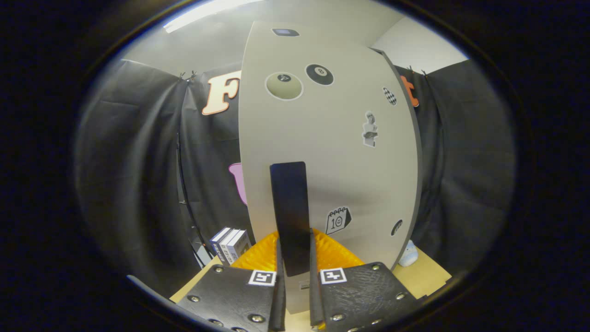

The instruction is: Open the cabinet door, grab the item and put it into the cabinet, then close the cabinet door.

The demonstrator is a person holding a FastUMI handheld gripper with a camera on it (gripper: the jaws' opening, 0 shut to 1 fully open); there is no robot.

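Note:
The cabinet door (332, 152) is a tall pale panel with several stickers, standing close in front of me. Its flat black vertical handle (289, 203) runs down between my fingers. My gripper (295, 272) is shut on the lower part of that handle, one finger pressing each side. The door's dark right edge (417, 138) shows its thickness, with the booth wall beyond it. A small pale rounded item (408, 255) sits on the table just past the door's lower right corner, partly hidden by the door.
The tan tabletop (428, 276) spreads under the door. A few upright books (229, 244) stand to the left of the door by a thin black pole (184, 203). Black cloth closes off both sides.

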